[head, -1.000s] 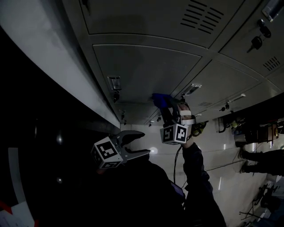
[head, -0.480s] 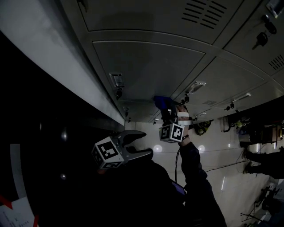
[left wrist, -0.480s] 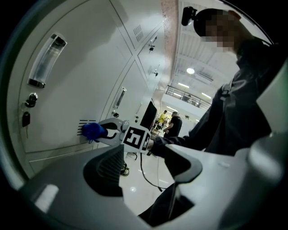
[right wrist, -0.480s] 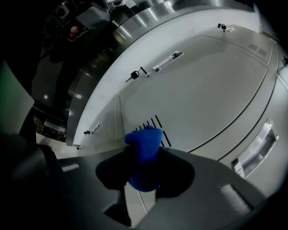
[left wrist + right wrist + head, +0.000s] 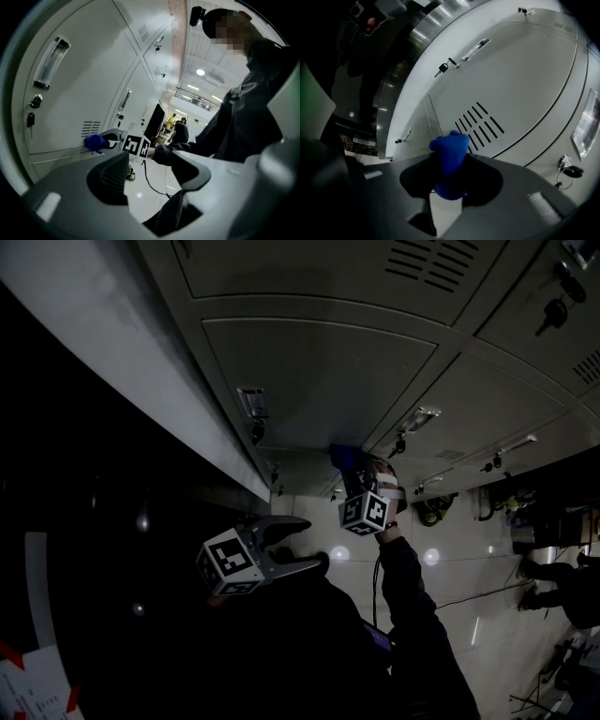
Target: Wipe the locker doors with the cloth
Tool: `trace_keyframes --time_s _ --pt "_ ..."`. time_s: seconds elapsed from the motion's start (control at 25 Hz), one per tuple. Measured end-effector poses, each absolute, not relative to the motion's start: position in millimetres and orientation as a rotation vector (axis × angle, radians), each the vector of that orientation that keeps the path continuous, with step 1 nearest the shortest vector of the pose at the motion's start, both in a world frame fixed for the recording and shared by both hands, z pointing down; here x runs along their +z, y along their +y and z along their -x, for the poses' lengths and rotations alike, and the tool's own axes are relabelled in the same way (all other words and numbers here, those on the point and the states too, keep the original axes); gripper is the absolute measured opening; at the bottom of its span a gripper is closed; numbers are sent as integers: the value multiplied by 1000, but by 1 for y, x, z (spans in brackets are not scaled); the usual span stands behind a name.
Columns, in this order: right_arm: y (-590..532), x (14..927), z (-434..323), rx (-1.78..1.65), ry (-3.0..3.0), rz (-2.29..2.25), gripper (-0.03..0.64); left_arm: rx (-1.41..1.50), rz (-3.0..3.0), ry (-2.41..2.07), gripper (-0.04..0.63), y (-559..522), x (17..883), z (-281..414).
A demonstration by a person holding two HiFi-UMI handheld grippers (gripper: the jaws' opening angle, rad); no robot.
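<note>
Against locker door (image 5: 511, 79), just beside vent slots (image 5: 480, 123), your right claw (image 5: 450, 164) is clenched on bunched blue cloth (image 5: 449, 150). Cloth tip at door face; contact not certain. Your left claw (image 5: 150, 171) released: jaws apart, nothing between them, held low, well apart from lockers. Key (image 5: 442, 69) hangs in lock near recessed handle (image 5: 476, 49).
</note>
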State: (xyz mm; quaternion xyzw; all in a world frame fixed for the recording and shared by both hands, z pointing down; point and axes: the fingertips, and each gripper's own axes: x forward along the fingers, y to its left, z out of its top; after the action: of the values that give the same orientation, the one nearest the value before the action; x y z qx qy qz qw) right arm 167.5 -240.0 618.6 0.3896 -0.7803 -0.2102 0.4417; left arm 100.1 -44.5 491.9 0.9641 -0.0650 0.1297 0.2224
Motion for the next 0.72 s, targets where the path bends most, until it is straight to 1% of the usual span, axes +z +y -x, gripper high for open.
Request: trace_keyframes --time_s 0.16,0.52,0.72 --pt "-227 611 -165 -467 -1978 -965 126 358 -2661 -180 262 -38 494 -103" --pt "-154 497 -125 -283 -2340 -1042 127 327 -2663 -239 262 -47 489 -90" --pt "-128 464 -119 -280 -2443 -1060 126 333 -2637 -249 262 -49 491 -89"
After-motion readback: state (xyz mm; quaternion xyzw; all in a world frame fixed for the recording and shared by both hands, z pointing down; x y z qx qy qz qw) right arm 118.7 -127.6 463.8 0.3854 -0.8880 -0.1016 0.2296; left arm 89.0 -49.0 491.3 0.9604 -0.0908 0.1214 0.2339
